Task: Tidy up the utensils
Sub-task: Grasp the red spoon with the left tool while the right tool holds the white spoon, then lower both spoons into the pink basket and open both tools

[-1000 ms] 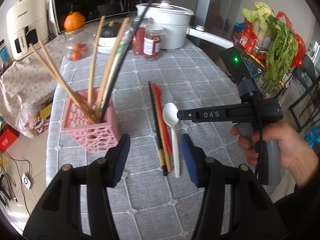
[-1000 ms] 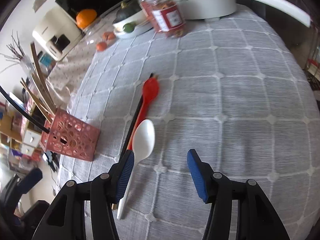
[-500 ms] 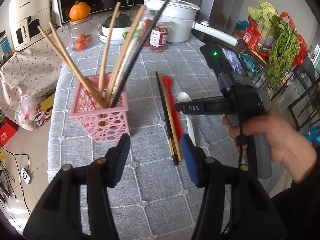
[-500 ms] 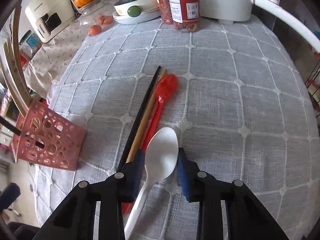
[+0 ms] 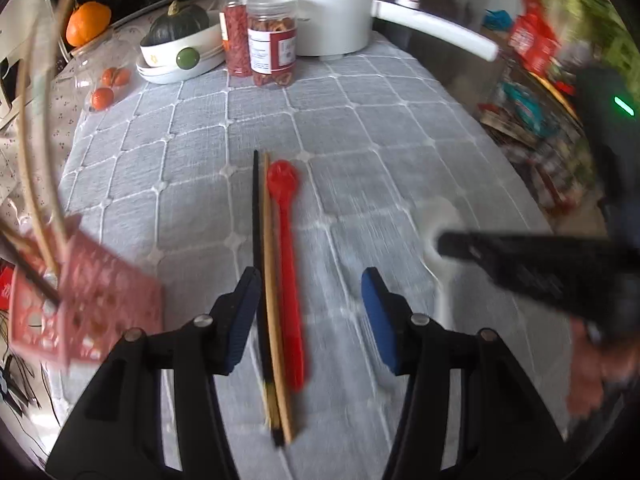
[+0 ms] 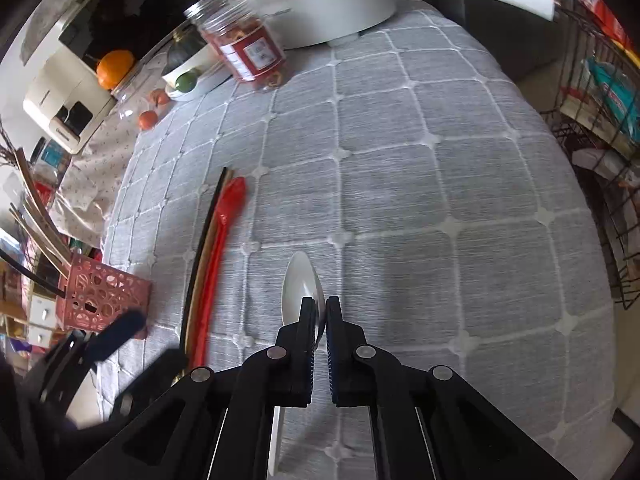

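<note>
My right gripper (image 6: 319,312) is shut on the white spoon (image 6: 301,289), lifted clear of the grey tablecloth; its bowl points away from me. It shows blurred in the left wrist view (image 5: 442,236). My left gripper (image 5: 308,308) is open and empty, low over the red spoon (image 5: 286,248) and the black and wooden chopsticks (image 5: 262,264), which lie side by side between its fingers. The pink holder basket (image 5: 84,312) with several chopsticks stands at the left; it also shows in the right wrist view (image 6: 100,296).
At the table's far end stand two red-lidded jars (image 5: 272,48), a white pot (image 5: 328,4) with a long handle, a bowl with a squash (image 5: 180,48), tomatoes (image 5: 104,92) and an orange (image 5: 86,26). A wire rack (image 6: 600,120) stands off the right edge.
My right gripper has closed on the white spoon and lifted it to the right. My left gripper has moved right and forward, from the basket to over the red spoon and chopsticks.
</note>
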`<state>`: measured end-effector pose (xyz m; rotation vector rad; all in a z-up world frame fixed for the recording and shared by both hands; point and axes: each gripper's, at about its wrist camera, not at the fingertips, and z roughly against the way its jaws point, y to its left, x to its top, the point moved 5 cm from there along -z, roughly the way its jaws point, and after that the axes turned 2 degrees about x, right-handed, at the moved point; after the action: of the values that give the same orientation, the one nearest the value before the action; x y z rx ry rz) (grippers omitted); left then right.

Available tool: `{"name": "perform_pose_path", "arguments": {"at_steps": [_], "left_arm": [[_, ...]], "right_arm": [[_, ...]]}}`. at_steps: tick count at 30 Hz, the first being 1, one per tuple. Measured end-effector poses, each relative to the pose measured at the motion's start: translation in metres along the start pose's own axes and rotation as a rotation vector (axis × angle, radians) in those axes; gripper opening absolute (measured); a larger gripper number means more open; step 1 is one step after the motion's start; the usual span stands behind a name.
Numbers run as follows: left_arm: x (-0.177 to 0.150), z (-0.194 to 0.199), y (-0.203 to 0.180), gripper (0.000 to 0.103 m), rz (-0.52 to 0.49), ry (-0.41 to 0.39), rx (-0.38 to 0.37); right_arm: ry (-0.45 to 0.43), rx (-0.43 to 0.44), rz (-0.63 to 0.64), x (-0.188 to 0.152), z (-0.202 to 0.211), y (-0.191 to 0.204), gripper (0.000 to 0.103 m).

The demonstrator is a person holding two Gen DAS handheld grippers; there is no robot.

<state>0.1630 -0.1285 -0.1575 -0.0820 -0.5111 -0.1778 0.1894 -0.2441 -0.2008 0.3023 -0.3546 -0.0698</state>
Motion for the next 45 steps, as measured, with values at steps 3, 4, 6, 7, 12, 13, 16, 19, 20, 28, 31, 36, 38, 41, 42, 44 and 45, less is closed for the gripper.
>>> {"name": "perform_pose_path", "arguments": {"at_steps": [3,4,6,7,12,13,16,19,20,28,31,36,38,41,42,44,45], "left_arm": [[0.022,-0.028,0.004,0.045,0.038,0.038,0.030],[0.027,-0.037,0.006,0.040,0.049,0.053,0.031],[0.035,-0.053,0.012,0.035,0.074,0.095,0.034],[0.039,-0.059,0.013,0.032,0.088,0.110,0.028],[0.050,-0.076,0.015,0.031,0.098,0.164,0.033],[0.050,-0.080,0.014,0.031,0.097,0.181,0.031],[0.056,-0.082,0.010,0.031,0.063,0.176,0.060],[0.061,-0.085,0.008,0.028,0.053,0.188,0.073],[0.062,-0.086,0.008,0.028,0.052,0.191,0.072],[0.053,-0.036,-0.004,0.028,0.027,0.073,0.010],[0.047,-0.004,-0.007,0.028,-0.007,0.001,-0.020],[0.034,0.053,-0.010,0.028,-0.054,-0.136,-0.081],[0.027,0.076,-0.002,0.028,-0.054,-0.192,-0.109],[0.018,0.112,0.007,0.028,-0.039,-0.269,-0.146],[0.016,0.127,0.013,0.028,-0.029,-0.299,-0.158],[0.015,0.150,0.024,0.028,-0.008,-0.356,-0.180],[0.015,0.161,0.030,0.028,0.004,-0.389,-0.187]], "right_arm": [[-0.013,0.023,-0.041,0.003,0.006,-0.012,0.005],[-0.016,0.030,-0.054,0.004,0.008,-0.017,0.005],[-0.016,0.040,-0.068,0.004,0.008,-0.021,0.005],[-0.013,0.046,-0.073,0.005,0.008,-0.023,0.005],[-0.004,0.069,-0.078,0.006,0.006,-0.025,0.005],[-0.003,0.073,-0.081,0.006,0.006,-0.025,0.005],[-0.002,0.085,-0.093,0.008,0.004,-0.025,0.005],[0.001,0.088,-0.099,0.009,0.003,-0.024,0.005],[0.000,0.088,-0.099,0.009,0.003,-0.024,0.005],[-0.087,0.080,-0.061,0.012,0.032,-0.018,0.004],[-0.135,0.076,-0.027,0.011,0.051,-0.010,0.004],[-0.219,0.067,0.032,0.005,0.085,0.009,0.004],[-0.249,0.062,0.059,0.001,0.097,0.016,0.004],[-0.312,0.042,0.122,-0.002,0.117,0.033,0.003],[-0.332,0.035,0.140,-0.003,0.123,0.039,0.003],[-0.368,0.022,0.167,-0.002,0.133,0.048,0.003],[-0.393,0.019,0.182,-0.002,0.140,0.055,0.003]]}}
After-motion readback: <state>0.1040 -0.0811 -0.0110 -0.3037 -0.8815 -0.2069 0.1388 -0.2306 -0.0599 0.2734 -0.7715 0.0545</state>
